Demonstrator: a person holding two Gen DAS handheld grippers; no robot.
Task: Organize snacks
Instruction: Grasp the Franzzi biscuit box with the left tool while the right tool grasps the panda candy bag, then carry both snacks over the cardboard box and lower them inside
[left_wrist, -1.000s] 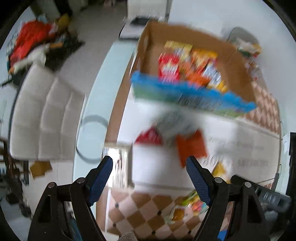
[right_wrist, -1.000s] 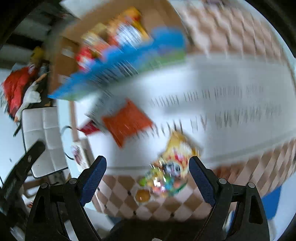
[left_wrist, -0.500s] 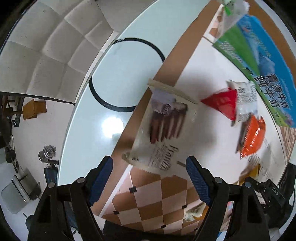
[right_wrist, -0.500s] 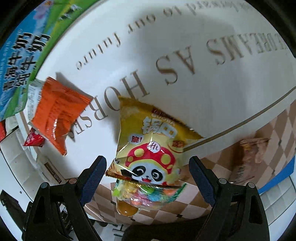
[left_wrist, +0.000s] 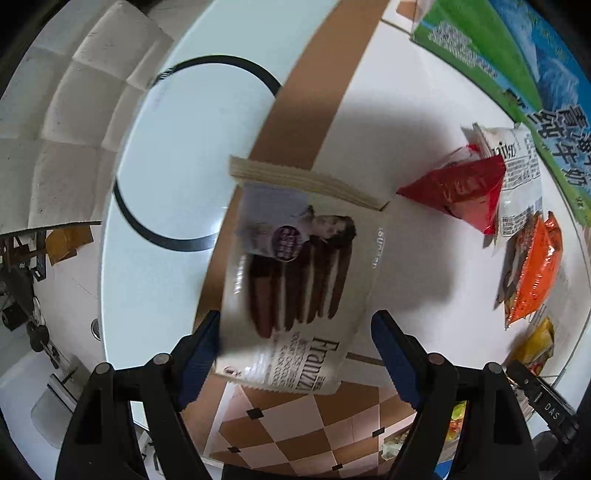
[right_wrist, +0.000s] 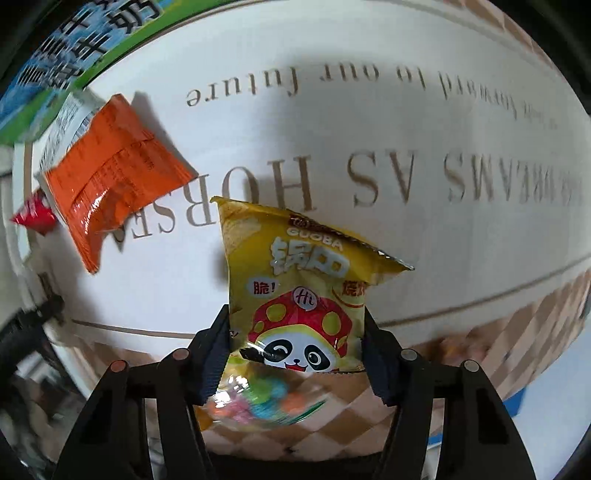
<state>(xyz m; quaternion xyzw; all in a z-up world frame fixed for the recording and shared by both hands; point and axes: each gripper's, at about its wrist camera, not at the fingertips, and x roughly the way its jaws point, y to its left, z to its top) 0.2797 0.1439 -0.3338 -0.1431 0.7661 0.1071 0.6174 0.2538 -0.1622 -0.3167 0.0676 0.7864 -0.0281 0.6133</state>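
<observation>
The right tongs (right_wrist: 295, 343) pinch the yellow panda bag (right_wrist: 299, 291) across its width. The left tongs (left_wrist: 295, 347) gape around the biscuit pack (left_wrist: 295, 284) — its long axis runs straight ahead.

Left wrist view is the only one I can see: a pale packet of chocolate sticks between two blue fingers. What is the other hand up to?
Observer: The right gripper has closed on a yellow panda packet, one finger against each side.
Visitor: Is that packet lying on anything?
Observer: Its lower end overlaps a clear bag of sweets in mixed colours.
Visitor: And what is the white surface underneath it all?
Observer: A tablecloth with large printed lettering; "HORSE" and "to our future" are readable, upside down from that camera.
</observation>
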